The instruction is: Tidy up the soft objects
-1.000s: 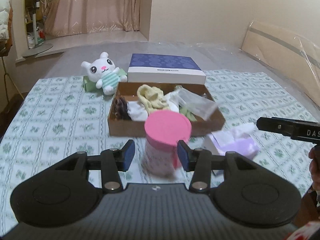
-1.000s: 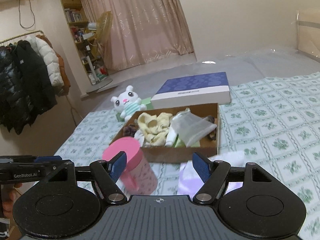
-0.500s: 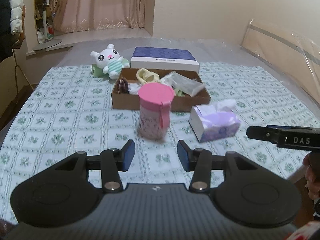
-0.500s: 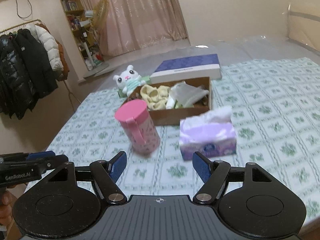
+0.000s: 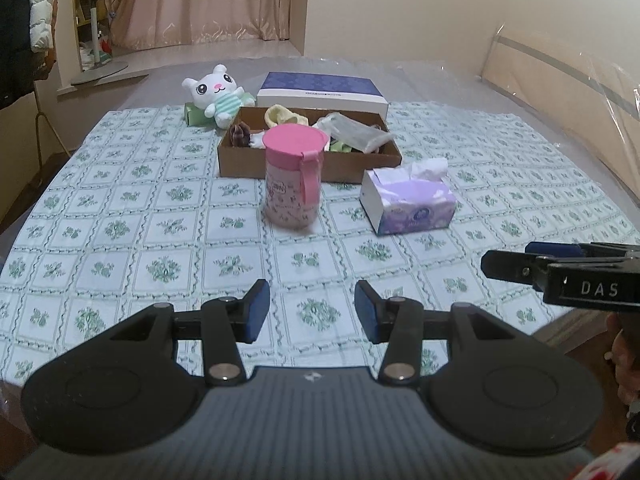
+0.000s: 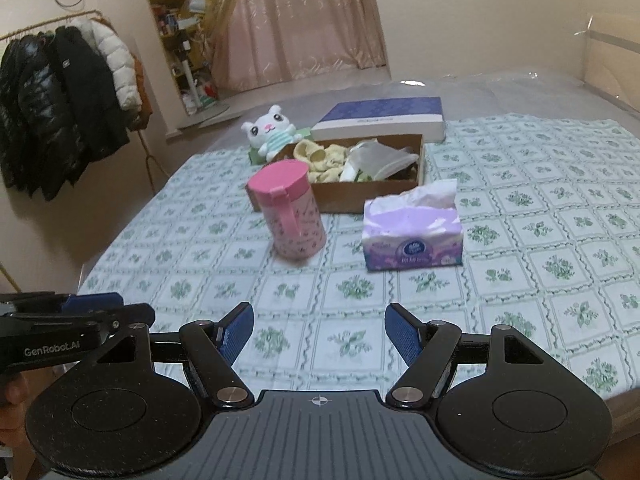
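Soft objects, namely yellow socks [image 5: 285,115], a clear plastic bag [image 5: 356,133] and some darker pieces, lie in the brown cardboard box [image 5: 308,160] in the upper middle of the left wrist view. A white plush bunny [image 5: 216,94] sits on a green packet just left of the box, and a blue and white box [image 5: 322,94] lies directly behind it. In front of the box stands a pink container [image 5: 293,178] with a pink lid, and to its right a purple tissue pack [image 5: 408,200] with a tissue sticking out. All of this rests on a bed with a green flowered cloth [image 5: 120,208]. The left gripper [image 5: 312,310] fills the bottom of the frame; its fingers are released with only cloth between them. The right gripper [image 5: 560,270] enters from the right edge.

In the right wrist view, the cardboard box [image 6: 360,196] is above the centre, with the socks [image 6: 324,158] and the bag [image 6: 380,158] inside. The bunny [image 6: 270,132] is at its upper left. The pink container [image 6: 292,216] and the tissue pack [image 6: 412,236] stand side by side, apart from each other, at centre. The right gripper [image 6: 319,338] has its fingers spread wide and grasps nothing. The left gripper [image 6: 76,320] shows at the lower left edge. Coats [image 6: 64,92] hang at the left.
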